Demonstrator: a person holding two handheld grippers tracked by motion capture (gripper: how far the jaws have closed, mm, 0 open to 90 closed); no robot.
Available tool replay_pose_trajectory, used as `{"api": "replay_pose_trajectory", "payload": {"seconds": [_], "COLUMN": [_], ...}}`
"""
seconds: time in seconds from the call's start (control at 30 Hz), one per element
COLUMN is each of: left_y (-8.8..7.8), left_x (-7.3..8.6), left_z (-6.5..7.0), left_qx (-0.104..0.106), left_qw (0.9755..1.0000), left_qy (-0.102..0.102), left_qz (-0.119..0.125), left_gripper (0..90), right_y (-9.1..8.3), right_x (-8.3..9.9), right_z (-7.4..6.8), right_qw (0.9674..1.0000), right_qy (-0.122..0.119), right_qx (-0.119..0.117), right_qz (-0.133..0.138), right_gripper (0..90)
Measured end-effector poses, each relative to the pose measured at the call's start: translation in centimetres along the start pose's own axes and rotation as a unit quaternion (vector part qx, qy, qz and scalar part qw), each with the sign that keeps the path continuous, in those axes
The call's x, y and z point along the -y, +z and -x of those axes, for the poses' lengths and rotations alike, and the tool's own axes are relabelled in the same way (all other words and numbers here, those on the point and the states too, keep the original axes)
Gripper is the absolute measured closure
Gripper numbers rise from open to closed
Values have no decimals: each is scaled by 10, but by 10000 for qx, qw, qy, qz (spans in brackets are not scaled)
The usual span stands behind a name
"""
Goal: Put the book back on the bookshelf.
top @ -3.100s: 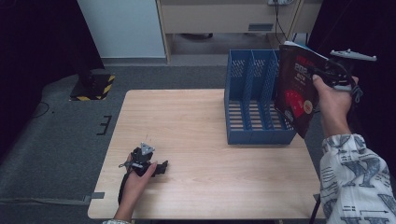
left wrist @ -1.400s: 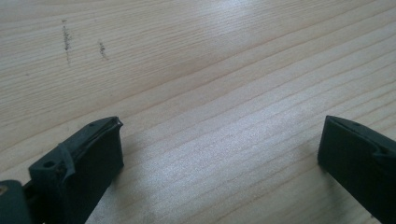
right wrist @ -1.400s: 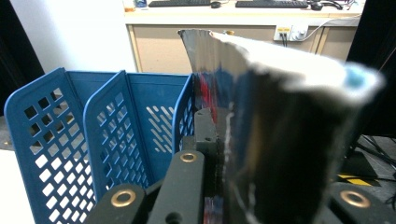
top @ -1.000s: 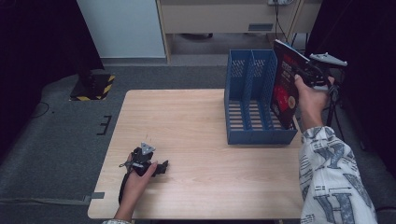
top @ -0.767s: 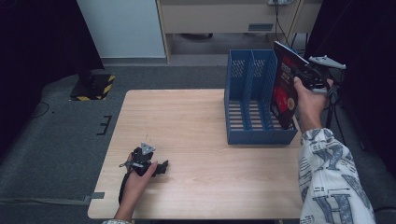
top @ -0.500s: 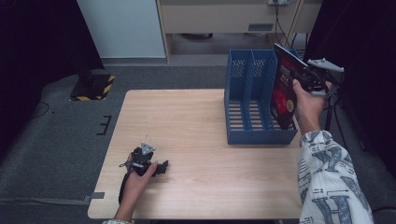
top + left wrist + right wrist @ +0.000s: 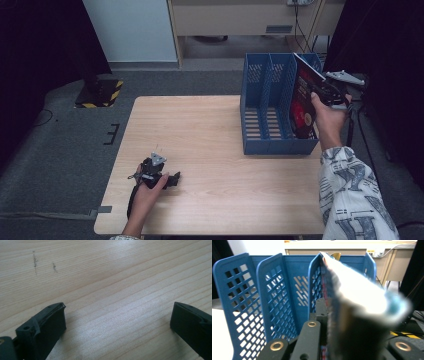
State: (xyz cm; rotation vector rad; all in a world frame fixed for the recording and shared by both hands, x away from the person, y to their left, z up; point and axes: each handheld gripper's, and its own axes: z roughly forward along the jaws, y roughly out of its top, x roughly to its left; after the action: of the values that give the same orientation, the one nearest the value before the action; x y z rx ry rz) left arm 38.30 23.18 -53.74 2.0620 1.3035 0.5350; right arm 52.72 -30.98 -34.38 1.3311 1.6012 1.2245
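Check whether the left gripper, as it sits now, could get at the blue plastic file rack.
Probably not without moving. The left gripper rests near the wooden table's front edge, fingers open, while the blue plastic file rack stands at the far right corner. Bare tabletop between leaves the way free.

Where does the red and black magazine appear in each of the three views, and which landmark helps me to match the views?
High view: the magazine is at the right, tilted over the blue file rack, clamped in the right gripper.
Left gripper view: it looks down on bare wooden table; no magazine here.
Right gripper view: the magazine is a blurred shape at centre right, close to the camera.
Shared landmark: the blue file rack, seen in the high view and the right gripper view.
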Motion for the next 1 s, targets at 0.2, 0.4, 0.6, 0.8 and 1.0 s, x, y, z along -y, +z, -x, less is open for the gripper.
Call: {"api": "replay_pose_trajectory", "payload": {"seconds": [0.2, 0.4, 0.6, 0.8, 1.0], "left_y": [0, 0, 0, 0, 0], "left_x": [0, 0, 0, 0, 0], "left_z": [0, 0, 0, 0, 0], "left_qx": [-2, -2, -10, -9, -9], "left_qw": [10000, 10000, 10000, 10000, 10000], "left_qy": [2, 2, -1, -2, -2], "left_qz": [1, 0, 3, 2, 1], "left_gripper": [0, 0, 0, 0, 0], "right_y": [-6, -12, -16, -17, -18], "right_x": [6, 11, 13, 5, -2], "right_z": [-1, -2, -3, -5, -5], "right_qw": [9999, 9995, 9992, 9989, 9985], "right_qy": [-98, -87, -145, -211, -261], "right_qx": [47, 55, -70, -85, -155], "right_qz": [-124, -296, -359, -421, -447], "right_gripper": [853, 824, 799, 779, 768]}}
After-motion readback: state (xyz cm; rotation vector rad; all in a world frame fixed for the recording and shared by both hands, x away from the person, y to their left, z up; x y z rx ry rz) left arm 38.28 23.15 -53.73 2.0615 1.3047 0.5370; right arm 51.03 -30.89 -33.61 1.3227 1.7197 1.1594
